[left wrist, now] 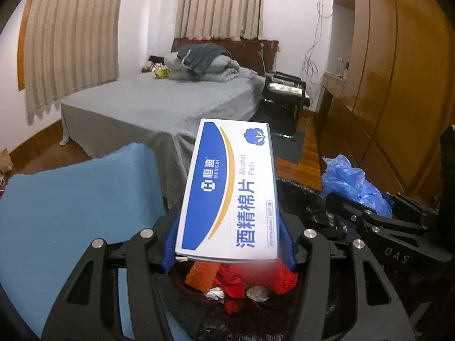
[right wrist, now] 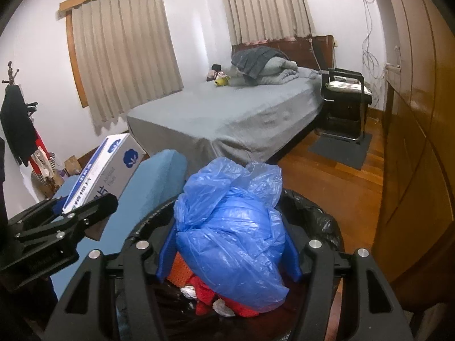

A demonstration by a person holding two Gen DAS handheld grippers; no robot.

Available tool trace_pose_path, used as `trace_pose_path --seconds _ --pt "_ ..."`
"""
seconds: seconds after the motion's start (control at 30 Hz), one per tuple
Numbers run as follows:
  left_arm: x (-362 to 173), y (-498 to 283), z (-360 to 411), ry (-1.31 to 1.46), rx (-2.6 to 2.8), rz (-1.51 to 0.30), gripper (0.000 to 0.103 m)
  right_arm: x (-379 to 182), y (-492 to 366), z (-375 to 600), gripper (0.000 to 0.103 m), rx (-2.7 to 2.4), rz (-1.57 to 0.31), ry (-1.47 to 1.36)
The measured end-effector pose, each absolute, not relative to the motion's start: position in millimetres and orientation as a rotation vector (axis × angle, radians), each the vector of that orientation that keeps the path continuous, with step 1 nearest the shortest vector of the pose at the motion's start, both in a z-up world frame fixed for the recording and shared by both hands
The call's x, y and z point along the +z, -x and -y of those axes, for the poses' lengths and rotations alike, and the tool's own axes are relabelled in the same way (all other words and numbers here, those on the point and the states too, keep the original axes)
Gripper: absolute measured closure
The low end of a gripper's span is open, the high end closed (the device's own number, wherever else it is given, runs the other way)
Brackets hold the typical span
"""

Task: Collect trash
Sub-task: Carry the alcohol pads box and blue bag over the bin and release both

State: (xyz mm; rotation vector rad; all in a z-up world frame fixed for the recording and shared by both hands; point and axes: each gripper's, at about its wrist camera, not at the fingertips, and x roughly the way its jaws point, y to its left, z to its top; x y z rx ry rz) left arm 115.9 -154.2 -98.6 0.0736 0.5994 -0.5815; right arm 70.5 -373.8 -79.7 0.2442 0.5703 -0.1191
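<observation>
Blue-and-white cardboard: one alcohol pads box (left wrist: 227, 190), which your left gripper (left wrist: 229, 244) is clamping by its near end, jaws about half spread, its blue pads pressing both long sides. You are holding it over the black-lined trash bin (right wrist: 310, 207), presumably for dropping. One crumpled blue plastic bag (right wrist: 230, 241): your right gripper (right wrist: 229, 253) is pinching it likewise above the bin. Red and white scraps (left wrist: 236, 287) are lying inside already.
</observation>
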Motion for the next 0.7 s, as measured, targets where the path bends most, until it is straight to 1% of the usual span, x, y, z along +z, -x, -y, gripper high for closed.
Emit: trace_pose_path --seconds 0.2,0.4,0.43,0.5,0.57,0.7 --pt "-120.0 -131.3 162.1 -0.072 -0.591 -0.652 0.048 -102.4 -85.6 381.2 0.040 -0.127 -0.618 -0.253" --pt "-140.1 -148.0 171.2 -0.086 -0.587 -0.701 0.047 -119.4 -97.3 389.1 0.034 -0.135 -0.655 -0.247" --pt "-140.1 -149.6 173.0 -0.089 -0.588 -0.705 0.047 -121.4 -98.8 390.0 0.032 -0.136 -0.661 -0.247" --pt "-143.3 -151.8 174.1 -0.095 -0.590 -0.709 0.042 -124.1 -101.7 391.8 0.031 -0.139 -0.670 -0.248" --pt "-143.8 -154.5 174.1 -0.094 -0.593 -0.712 0.034 -126.2 -103.1 394.0 0.030 -0.143 -0.675 -0.252" --pt "-145.8 -156.7 168.7 -0.093 -0.580 -0.717 0.030 -123.4 -100.3 396.7 0.027 -0.149 -0.671 -0.256"
